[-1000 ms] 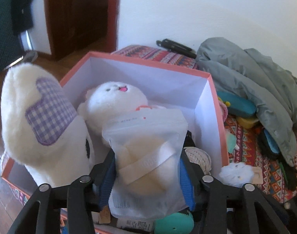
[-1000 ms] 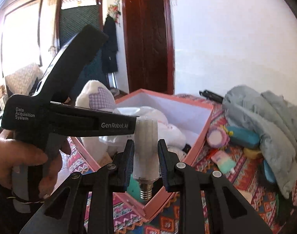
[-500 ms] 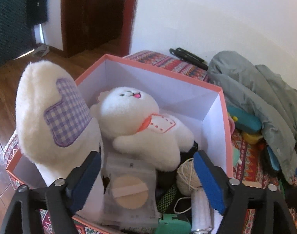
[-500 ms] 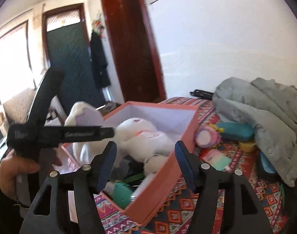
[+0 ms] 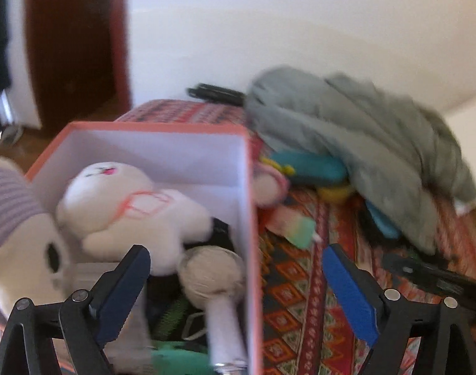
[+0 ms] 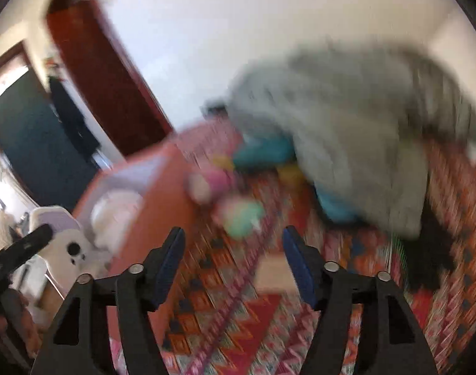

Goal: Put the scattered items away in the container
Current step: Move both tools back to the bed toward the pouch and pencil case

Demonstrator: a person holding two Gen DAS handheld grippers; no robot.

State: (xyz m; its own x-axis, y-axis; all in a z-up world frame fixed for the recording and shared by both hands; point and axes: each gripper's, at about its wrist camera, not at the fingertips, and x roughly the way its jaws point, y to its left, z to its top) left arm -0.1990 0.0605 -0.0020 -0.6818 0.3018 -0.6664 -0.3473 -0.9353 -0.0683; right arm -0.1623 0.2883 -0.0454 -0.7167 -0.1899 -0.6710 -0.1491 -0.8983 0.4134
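The patterned bed (image 5: 300,284) carries everything, and the pink box (image 5: 250,218) sits at its near left corner, already crowded: the big plush with the checked ear (image 5: 16,234), the small white bear (image 5: 122,206), a twine ball (image 5: 211,275) and the white bulb (image 5: 222,331) leaning against the box's right wall. A second ago my left tool (image 5: 235,293) carried a bagged puff and my right tool (image 6: 233,265) the bulb; both jaws have just been opening, both loads are now down in the box, and nothing lies between either pair of pads. Both tools gape wide and empty. The right one has swung away from the box over the bed's middle, its view badly blurred. That drop is done, I judge, and more remains: along the far side, by the grey jacket (image 5: 356,143), lie a teal case (image 5: 309,165), a yellow piece (image 5: 334,192), and nearer the box's right wall a pink-rimmed round thing (image 5: 269,184) and a pastel packet (image 5: 294,225). The packet looks the nearest pick for my right tool.
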